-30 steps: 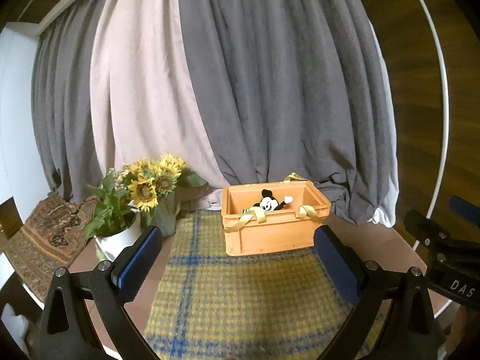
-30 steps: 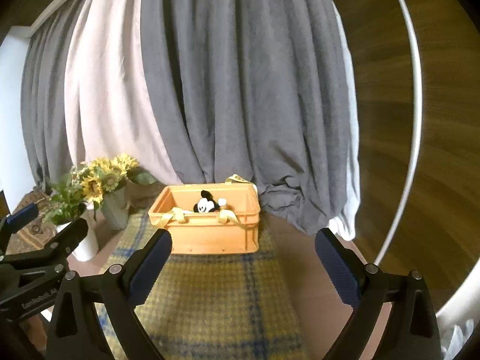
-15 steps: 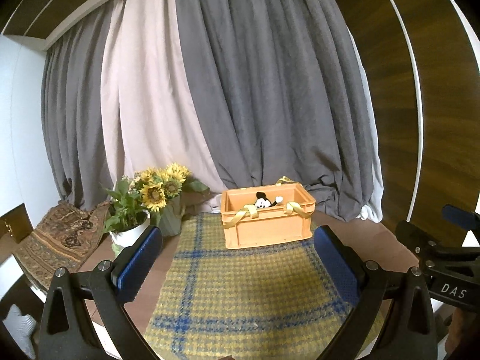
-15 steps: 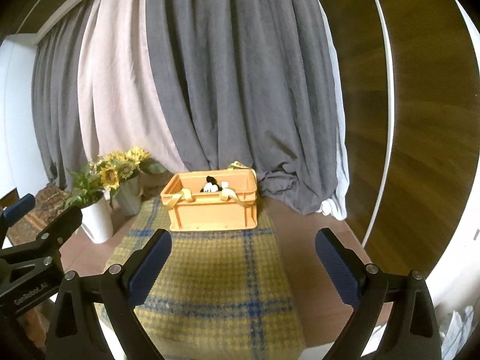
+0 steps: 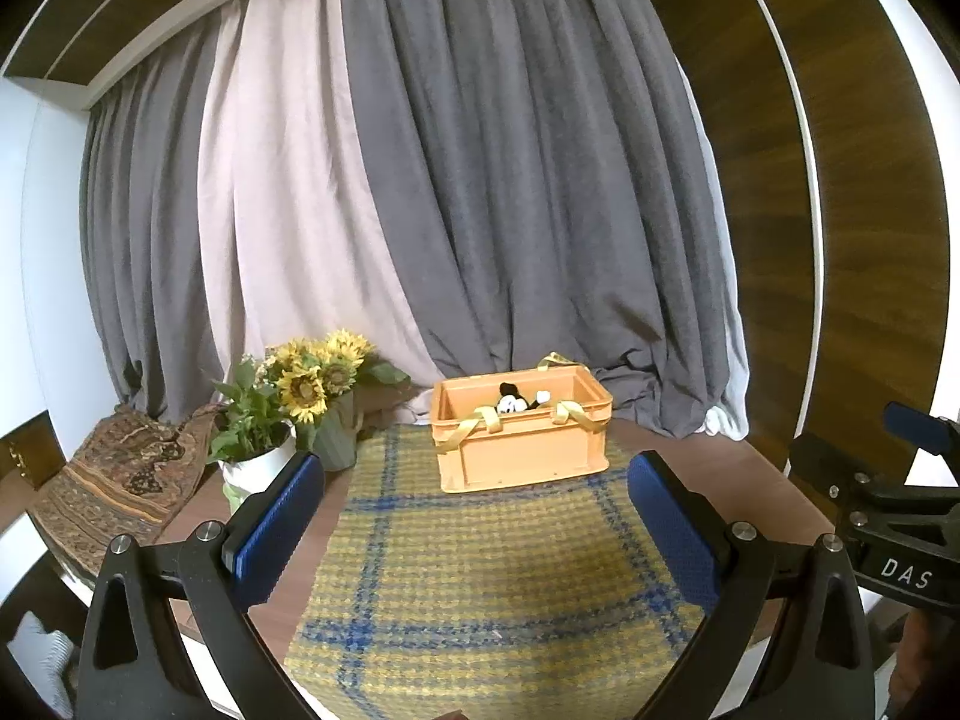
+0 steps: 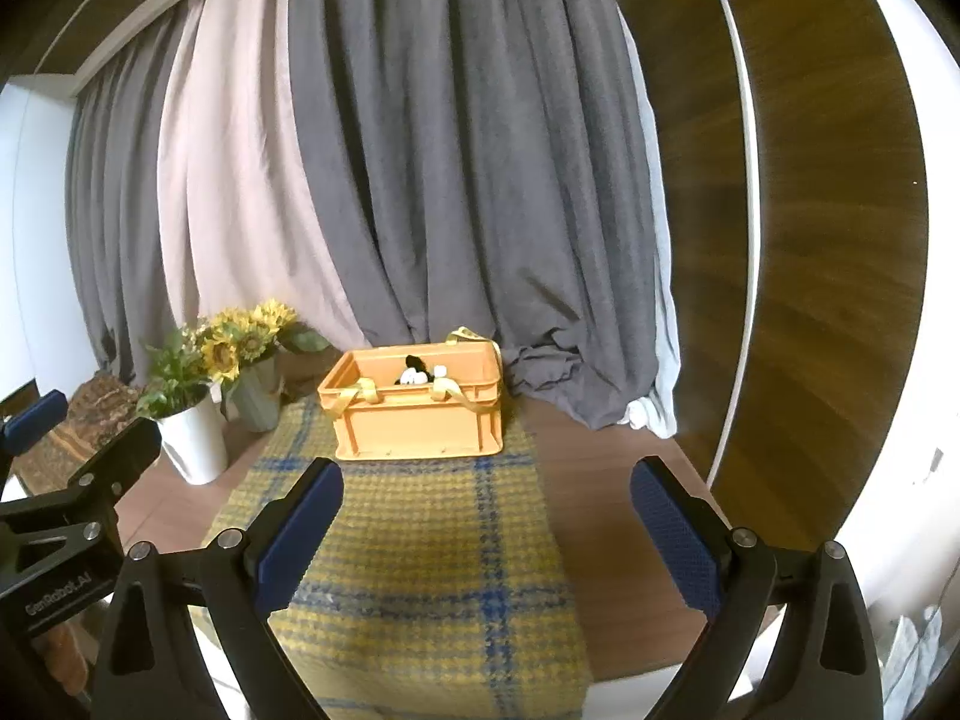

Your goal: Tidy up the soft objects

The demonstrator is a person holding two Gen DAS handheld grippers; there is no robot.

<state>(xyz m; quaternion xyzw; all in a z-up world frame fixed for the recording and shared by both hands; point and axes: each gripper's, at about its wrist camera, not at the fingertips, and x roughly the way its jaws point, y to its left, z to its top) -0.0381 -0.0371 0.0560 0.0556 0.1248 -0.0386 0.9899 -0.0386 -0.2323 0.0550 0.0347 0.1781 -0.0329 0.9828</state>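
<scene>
An orange plastic crate (image 5: 522,444) stands at the far end of a yellow and blue checked cloth (image 5: 480,564); it also shows in the right wrist view (image 6: 420,414). A black and white mouse plush (image 5: 513,403) lies inside it, head above the rim, also seen in the right wrist view (image 6: 414,373). Yellow straps (image 5: 474,426) hang over the crate's front rim. My left gripper (image 5: 474,528) is open and empty, well back from the crate. My right gripper (image 6: 486,522) is open and empty, also well back.
A white pot of sunflowers (image 5: 264,450) and a grey-green vase (image 5: 336,438) stand left of the crate. A patterned brown rug (image 5: 114,480) lies at far left. Grey and pink curtains (image 5: 420,210) hang behind. The round wooden table's rim (image 6: 660,669) is close in front.
Both grippers have pulled back and up from the crate, which now looks smaller and farther. More of the checked cloth and table edge shows. Both stay open.
</scene>
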